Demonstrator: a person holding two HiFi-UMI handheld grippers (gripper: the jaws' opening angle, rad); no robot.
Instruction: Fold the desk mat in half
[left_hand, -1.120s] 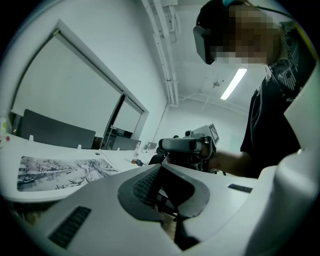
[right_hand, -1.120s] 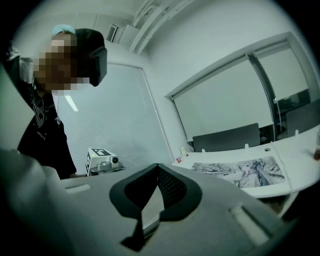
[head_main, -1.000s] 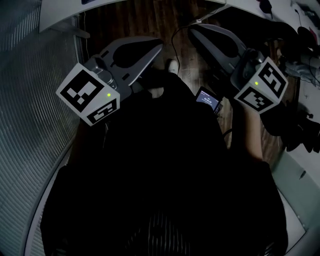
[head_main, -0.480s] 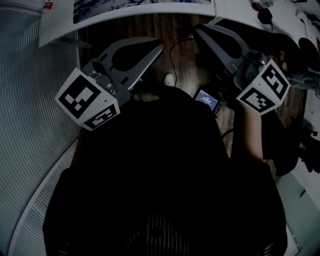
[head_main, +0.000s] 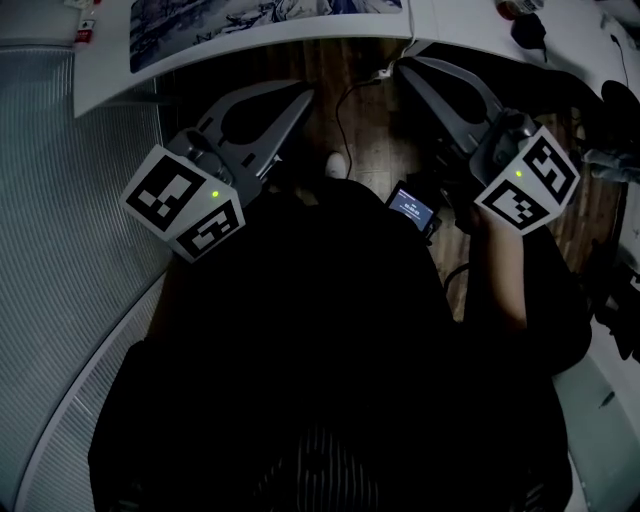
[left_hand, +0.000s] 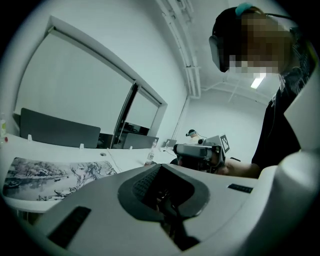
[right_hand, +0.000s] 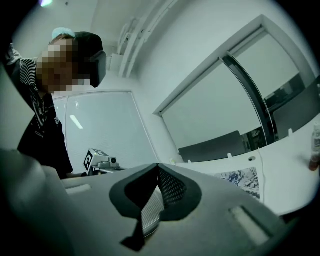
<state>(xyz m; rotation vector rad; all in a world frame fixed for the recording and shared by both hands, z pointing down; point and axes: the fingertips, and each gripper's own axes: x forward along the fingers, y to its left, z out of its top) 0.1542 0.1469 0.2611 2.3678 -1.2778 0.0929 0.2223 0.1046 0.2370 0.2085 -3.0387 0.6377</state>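
Left gripper (head_main: 303, 92) and right gripper (head_main: 407, 66) have neared the one desk mat (head_main: 262, 20), both closed and empty

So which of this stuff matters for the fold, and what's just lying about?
Job: desk mat, lying flat; left tongs and right tongs, both shut and empty.
Lying about: bottle on the desk; trailing cable.

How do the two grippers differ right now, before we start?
In the head view the left gripper leans right, the right gripper leans left. The right gripper's tip shows nearer the desk edge than the left gripper's. Both are shut, empty and not touching the desk mat.
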